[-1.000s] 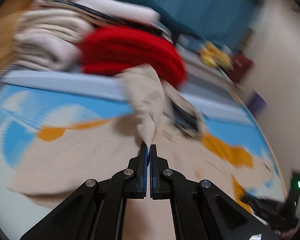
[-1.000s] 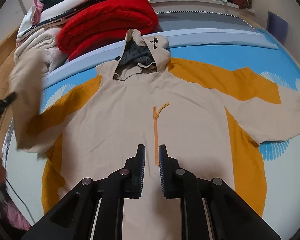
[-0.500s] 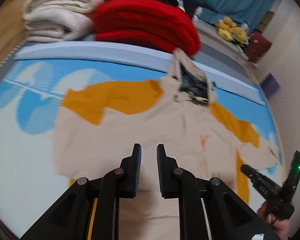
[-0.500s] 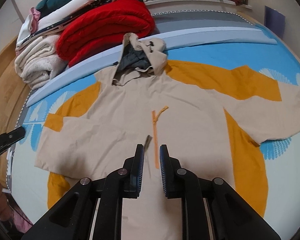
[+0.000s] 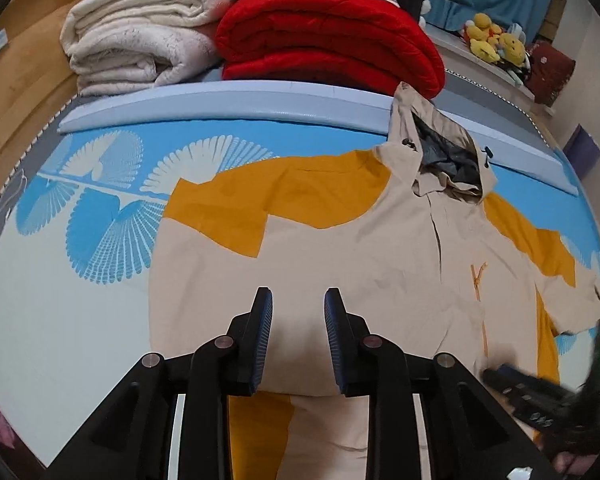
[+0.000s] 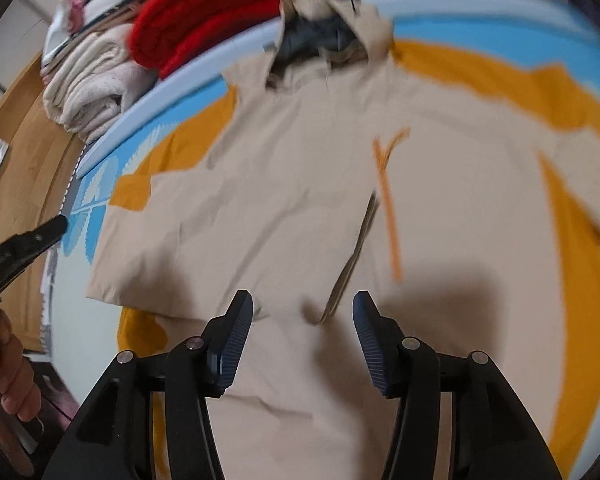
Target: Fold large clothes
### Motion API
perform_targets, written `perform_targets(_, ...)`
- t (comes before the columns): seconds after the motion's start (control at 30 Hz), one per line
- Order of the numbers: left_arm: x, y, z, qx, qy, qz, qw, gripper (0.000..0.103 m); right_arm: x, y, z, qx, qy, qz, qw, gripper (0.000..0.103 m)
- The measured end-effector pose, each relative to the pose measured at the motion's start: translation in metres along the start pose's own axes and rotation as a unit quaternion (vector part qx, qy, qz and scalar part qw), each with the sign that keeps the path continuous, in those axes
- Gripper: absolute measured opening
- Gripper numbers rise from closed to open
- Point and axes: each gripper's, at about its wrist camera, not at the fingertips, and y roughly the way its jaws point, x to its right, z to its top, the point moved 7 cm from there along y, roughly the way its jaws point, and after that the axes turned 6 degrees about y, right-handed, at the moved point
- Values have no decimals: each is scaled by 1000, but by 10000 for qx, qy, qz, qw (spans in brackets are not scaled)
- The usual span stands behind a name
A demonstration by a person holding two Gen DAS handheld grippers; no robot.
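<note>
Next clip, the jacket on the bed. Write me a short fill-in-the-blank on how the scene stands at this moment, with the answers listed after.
1. The hooded jacket lies on the bed with its front side facing ____.
2. The folded blanket behind the hood is ____ in colour.
3. The jacket sleeve nearest the left gripper is folded ____ over the body.
4. Between the fingers of the right gripper there is ____ clamped.

Answers: up; red; inward; nothing

Both wrist views angled steeply down, close over bed — share hooded jacket (image 5: 380, 264), red blanket (image 6: 228, 12).
</note>
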Motion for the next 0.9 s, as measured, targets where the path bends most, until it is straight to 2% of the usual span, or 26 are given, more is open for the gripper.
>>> perform_targets(0.1, -8, 8, 1, -119, -108, 92, 9998, 24, 8, 25, -8, -368, 400, 135, 9984, 53)
perform_targets(0.23, -16, 13, 4, -195, -270, 15, 9994, 24, 13, 54, -16, -705, 738, 193, 9946, 53)
perform_targets(0.3, -19, 14, 5, -178, -270, 16, 9995, 24, 14, 66, -17, -783, 812, 160, 9935, 44)
perform_targets(0.33, -22, 15, 6, -178, -280, 39, 9994, 24, 13, 68, -16, -787, 817, 167, 9934, 22)
perform_targets(0.37, -26, 16, 7, -186, -330, 62, 9993, 24, 12, 68, -14, -731, 799, 156, 9940, 14)
perform_targets(0.43, -36, 17, 9, -195, -502, 110, 9985, 24, 9, 58, -6, -504, 707, 187, 9960, 8)
perform_targets(0.57, -56, 16, 13, -144, -861, 193, 9960, 24, -6, -5, 31, 545, 275, 314, 9976, 6)
perform_targets(0.63, -62, 16, 15, -96, -960, 239, 9950, 24, -1, -46, 54, 1220, 102, 237, 9922, 6)
perform_targets(0.67, -62, 18, 14, -105, -954, 252, 9951, 24, 6, -56, 61, 1351, 131, 176, 9906, 6)
perform_targets(0.7, -62, 20, 13, -132, -937, 254, 9952, 24, 23, -65, 70, 1443, 245, 2, 9892, 6)
perform_targets(0.8, -57, 33, 5, -333, -949, 116, 9949, 24, 77, -65, 81, 1365, 662, -649, 9863, 6)
perform_targets(0.9, -49, 50, -4, -582, -946, -97, 9938, 24, 120, -62, 84, 1273, 1179, -877, 9809, 6)
